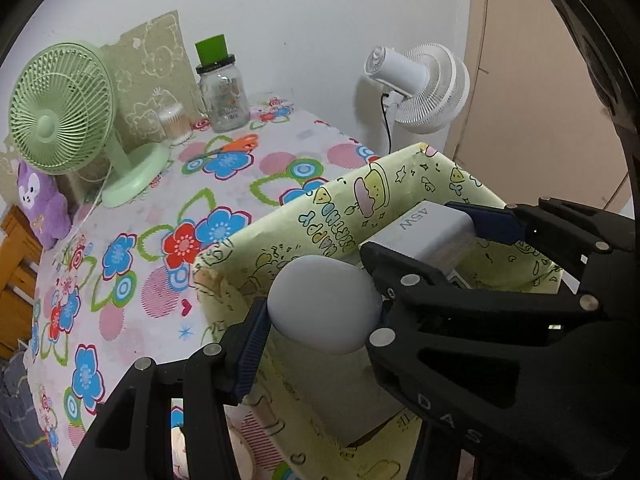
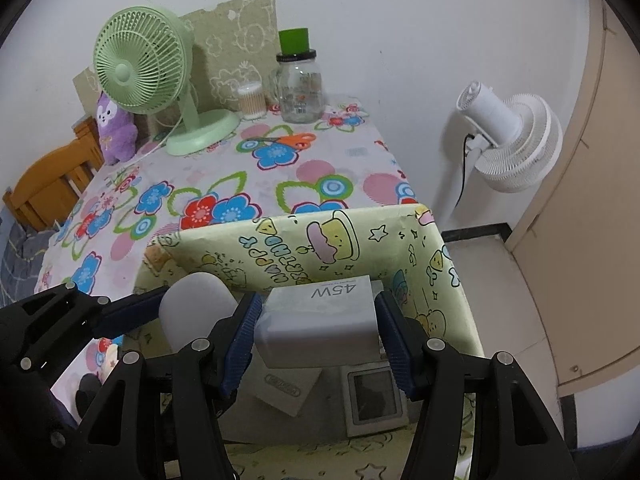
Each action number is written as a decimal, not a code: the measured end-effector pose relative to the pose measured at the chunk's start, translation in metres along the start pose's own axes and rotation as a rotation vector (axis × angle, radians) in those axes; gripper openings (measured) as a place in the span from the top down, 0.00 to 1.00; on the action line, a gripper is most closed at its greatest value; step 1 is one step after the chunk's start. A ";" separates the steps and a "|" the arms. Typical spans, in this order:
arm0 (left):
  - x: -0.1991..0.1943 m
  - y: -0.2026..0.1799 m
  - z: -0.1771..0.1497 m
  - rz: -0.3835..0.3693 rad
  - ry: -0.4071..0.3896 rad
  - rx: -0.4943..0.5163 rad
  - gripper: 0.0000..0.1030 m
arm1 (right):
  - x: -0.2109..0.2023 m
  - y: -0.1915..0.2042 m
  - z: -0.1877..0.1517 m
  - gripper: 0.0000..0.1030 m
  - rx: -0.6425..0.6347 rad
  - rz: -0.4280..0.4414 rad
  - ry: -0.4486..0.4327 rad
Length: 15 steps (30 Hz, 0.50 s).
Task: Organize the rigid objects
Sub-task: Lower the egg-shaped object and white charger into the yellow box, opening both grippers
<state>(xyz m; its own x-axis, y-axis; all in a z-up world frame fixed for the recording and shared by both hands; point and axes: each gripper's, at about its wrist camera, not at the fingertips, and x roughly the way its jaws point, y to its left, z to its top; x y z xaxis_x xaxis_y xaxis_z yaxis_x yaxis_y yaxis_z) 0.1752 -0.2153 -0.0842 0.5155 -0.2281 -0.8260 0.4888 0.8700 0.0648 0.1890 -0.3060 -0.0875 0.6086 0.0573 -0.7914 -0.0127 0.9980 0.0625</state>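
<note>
The table [image 2: 328,168] is covered by a floral cloth. At its far edge, the green fan [image 2: 144,68] stands with the purple plush toy [image 2: 114,130] left of it. The cotton-swab jar [image 2: 251,101], glass jar [image 2: 300,88] and orange scissors [image 2: 288,140] lie right of the fan; the yellow box [image 2: 320,240] stands nearer.

the box [image 2: 328,240] sits at the near right corner of the table [image 2: 328,152]. above its open top the left gripper [image 1: 320,312] holds a rounded case [image 1: 324,304], and just to its right the right gripper [image 2: 316,320] holds a charger block [image 2: 320,320]. a small framed device [image 2: 374,396] and a flat card [image 2: 286,390] lie inside the box. at the table's far edge stand a desk fan [image 2: 140,68] on the left, a cotton swab tub [image 2: 251,100] and a jar [image 2: 300,88] to its right, scissors [image 2: 288,140] before them. a standing fan [image 2: 508,140] stands on the floor, right of the table.
</note>
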 end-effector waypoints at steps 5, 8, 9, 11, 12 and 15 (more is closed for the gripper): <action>0.010 -0.001 0.003 0.019 0.017 0.003 0.45 | 0.013 -0.005 0.001 0.41 0.012 0.020 0.028; 0.013 -0.001 0.005 0.028 0.022 0.004 0.44 | 0.019 -0.008 0.003 0.41 0.019 0.038 0.034; 0.014 -0.002 0.006 0.031 0.024 0.004 0.44 | 0.020 -0.008 0.003 0.41 0.021 0.040 0.034; 0.015 -0.002 0.007 0.030 0.024 0.005 0.44 | 0.022 -0.009 0.003 0.41 0.024 0.047 0.039; 0.016 -0.002 0.007 0.026 0.025 0.006 0.43 | 0.022 -0.010 0.003 0.41 0.024 0.051 0.038; 0.017 -0.002 0.008 0.018 0.028 0.005 0.39 | 0.024 -0.011 0.004 0.41 0.030 0.075 0.054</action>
<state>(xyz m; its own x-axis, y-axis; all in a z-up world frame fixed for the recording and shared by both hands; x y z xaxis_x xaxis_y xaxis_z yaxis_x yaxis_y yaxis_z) 0.1885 -0.2248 -0.0936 0.5046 -0.1998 -0.8399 0.4833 0.8715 0.0831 0.2063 -0.3156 -0.1046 0.5634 0.1337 -0.8153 -0.0323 0.9896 0.1400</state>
